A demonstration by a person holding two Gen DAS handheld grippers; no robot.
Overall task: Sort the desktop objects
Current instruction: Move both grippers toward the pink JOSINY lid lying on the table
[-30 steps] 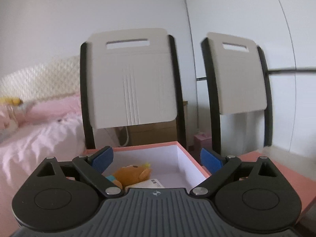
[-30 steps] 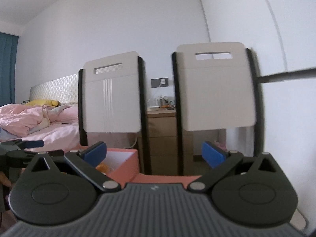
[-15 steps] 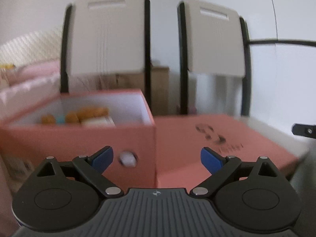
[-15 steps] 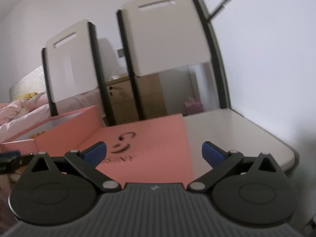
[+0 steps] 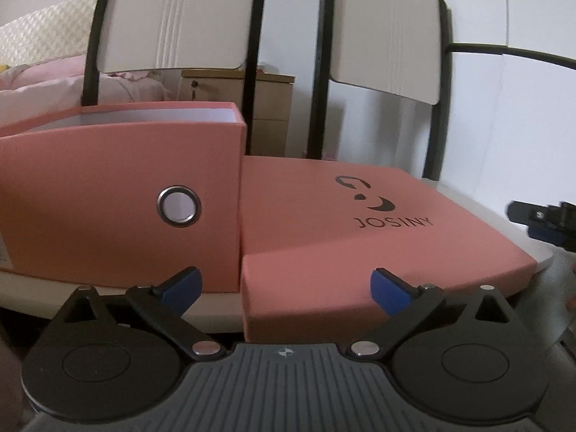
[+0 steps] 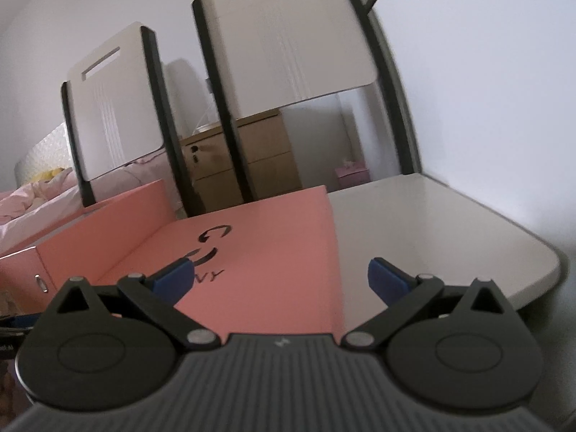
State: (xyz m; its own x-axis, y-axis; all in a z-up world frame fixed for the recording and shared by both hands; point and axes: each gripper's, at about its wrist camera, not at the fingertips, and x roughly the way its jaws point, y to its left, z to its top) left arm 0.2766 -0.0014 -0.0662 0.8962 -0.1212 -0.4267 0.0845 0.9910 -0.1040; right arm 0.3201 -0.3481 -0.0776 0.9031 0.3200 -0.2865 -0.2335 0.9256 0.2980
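An open pink box (image 5: 108,198) with a round metal eyelet (image 5: 179,204) stands on the white table (image 6: 432,237); its contents are hidden behind its front wall. Its pink lid (image 5: 342,216), printed JOSINY, lies flat right beside it. My left gripper (image 5: 284,286) is low at the table's near edge, facing the seam between box and lid. Its jaws are opening and the pads press on nothing. My right gripper (image 6: 280,278) stands open just before the lid (image 6: 270,244), holding nothing. Its tip shows at the right edge of the left wrist view (image 5: 543,219).
Two white folding chairs (image 5: 172,18) (image 5: 388,36) stand behind the table. A wooden drawer cabinet (image 6: 248,158) and a small pink box (image 6: 352,172) are beyond them. A bed with pink bedding (image 5: 43,75) lies to the left. Bare tabletop lies right of the lid.
Both grippers have dropped from looking over the box at the chairs to table height. The toys inside the box are now hidden behind its front wall, and the lid fills the view.
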